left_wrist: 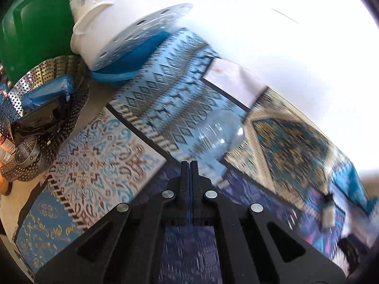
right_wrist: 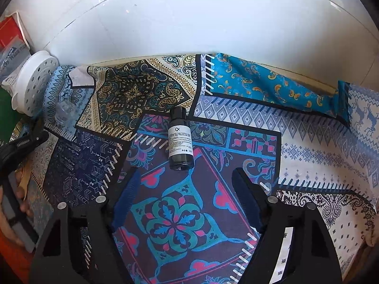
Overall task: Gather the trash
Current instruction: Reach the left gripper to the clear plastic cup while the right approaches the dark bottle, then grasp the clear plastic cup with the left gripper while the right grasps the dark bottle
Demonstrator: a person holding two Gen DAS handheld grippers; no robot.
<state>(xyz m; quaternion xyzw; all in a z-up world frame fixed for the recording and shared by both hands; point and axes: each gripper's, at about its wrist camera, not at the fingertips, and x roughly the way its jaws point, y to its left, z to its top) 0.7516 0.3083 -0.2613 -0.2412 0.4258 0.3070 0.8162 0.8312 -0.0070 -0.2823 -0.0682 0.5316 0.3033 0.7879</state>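
Now the right gripper [right_wrist: 187, 177] stands wide to take the dark bottle [right_wrist: 180, 139]; the left gripper [left_wrist: 189, 165] is closed, empty.

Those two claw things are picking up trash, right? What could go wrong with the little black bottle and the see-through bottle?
The small dark bottle lies on its side just ahead of the right gripper. Round, it might roll away if the open jaws nudge it.

The left gripper has its jaws shut with nothing between them, and the clear plastic bottle still lies on the patterned cloth. It could get left behind.
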